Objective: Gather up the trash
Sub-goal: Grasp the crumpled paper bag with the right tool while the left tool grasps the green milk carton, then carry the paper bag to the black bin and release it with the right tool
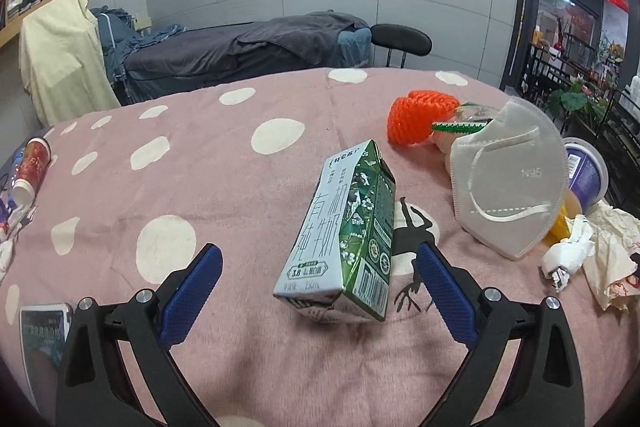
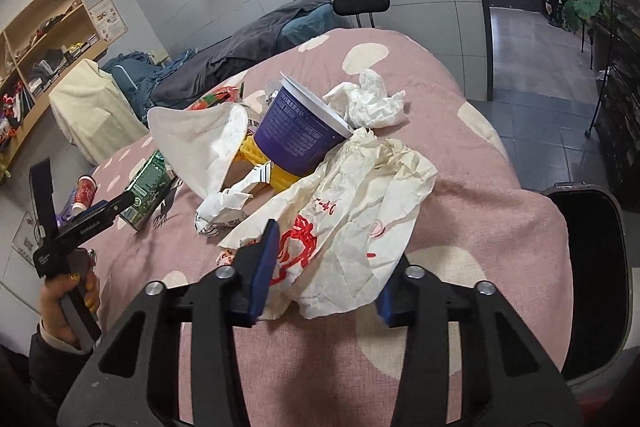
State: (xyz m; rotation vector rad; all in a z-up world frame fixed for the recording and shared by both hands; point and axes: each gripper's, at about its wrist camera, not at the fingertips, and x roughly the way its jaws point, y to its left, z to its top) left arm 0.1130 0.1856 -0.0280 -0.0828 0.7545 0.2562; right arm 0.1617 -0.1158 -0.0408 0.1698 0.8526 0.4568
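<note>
The crumpled paper wrapper lies at lower centre of the right wrist view, its near edge pinched between the right gripper's pads. Behind it lie a purple cup, tissue and mask. The left wrist view shows the milk carton between the left gripper's spread, untouching pads.

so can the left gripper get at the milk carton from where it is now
Probably yes. The left gripper is open with its fingers either side of the milk carton's near end, not touching. Nothing lies between them; the mask sits apart to the right.
</note>
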